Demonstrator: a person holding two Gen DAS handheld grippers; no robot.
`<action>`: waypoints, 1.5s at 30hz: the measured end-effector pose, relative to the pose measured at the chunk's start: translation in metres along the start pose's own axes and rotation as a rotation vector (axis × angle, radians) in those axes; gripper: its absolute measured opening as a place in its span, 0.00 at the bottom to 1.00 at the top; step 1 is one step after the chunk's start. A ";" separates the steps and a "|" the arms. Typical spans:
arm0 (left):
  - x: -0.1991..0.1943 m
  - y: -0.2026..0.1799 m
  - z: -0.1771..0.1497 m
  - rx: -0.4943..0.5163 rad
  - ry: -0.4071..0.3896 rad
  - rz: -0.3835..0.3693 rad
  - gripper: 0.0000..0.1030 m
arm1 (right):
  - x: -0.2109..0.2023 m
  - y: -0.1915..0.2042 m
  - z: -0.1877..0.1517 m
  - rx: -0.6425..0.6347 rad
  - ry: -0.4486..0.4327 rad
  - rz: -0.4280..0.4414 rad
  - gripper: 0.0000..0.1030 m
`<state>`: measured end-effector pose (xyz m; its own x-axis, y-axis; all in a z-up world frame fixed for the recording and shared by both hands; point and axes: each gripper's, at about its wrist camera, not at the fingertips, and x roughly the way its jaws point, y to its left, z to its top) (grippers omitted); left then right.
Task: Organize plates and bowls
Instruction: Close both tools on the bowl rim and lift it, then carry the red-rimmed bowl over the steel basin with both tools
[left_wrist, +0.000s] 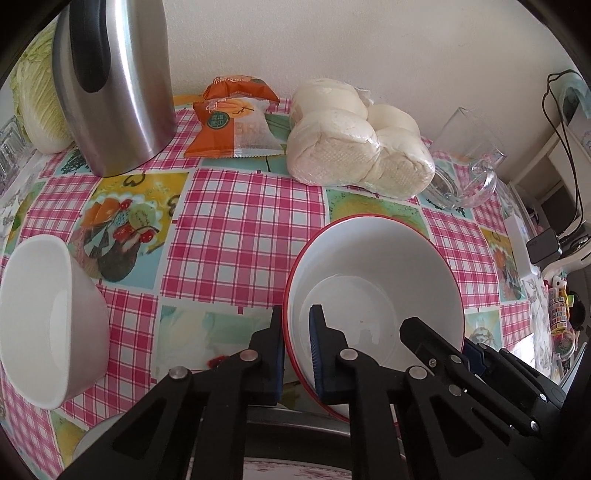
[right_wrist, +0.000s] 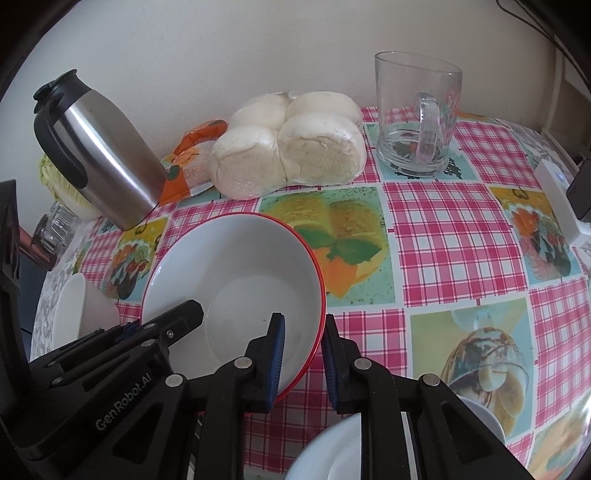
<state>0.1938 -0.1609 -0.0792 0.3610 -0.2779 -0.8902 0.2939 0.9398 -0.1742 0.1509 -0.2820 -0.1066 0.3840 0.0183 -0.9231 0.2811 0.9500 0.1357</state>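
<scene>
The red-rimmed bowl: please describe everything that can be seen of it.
The red-rimmed bowl is white inside with a thin red line around its edge and looks like glazed ceramic. It is empty and tilted, not flat on the checked tablecloth. The left gripper is shut on its rim at one side, and the right gripper is shut on the rim at the opposite side, each with one finger inside and one outside. It is apart from the plain white bowl.

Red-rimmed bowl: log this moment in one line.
red-rimmed bowl | left gripper shut on rim | right gripper shut on opposite rim | tilted
</scene>
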 end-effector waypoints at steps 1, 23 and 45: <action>-0.002 0.001 0.000 0.002 -0.005 0.003 0.13 | 0.000 0.000 0.000 0.004 0.001 0.005 0.21; -0.122 -0.015 0.012 0.041 -0.248 -0.017 0.13 | -0.110 0.031 0.019 -0.029 -0.224 0.033 0.21; -0.236 -0.010 -0.026 0.054 -0.403 -0.019 0.13 | -0.217 0.075 -0.013 -0.087 -0.363 0.059 0.21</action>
<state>0.0826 -0.0996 0.1212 0.6698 -0.3609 -0.6490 0.3464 0.9249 -0.1568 0.0773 -0.2103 0.0992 0.6885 -0.0232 -0.7249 0.1794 0.9739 0.1392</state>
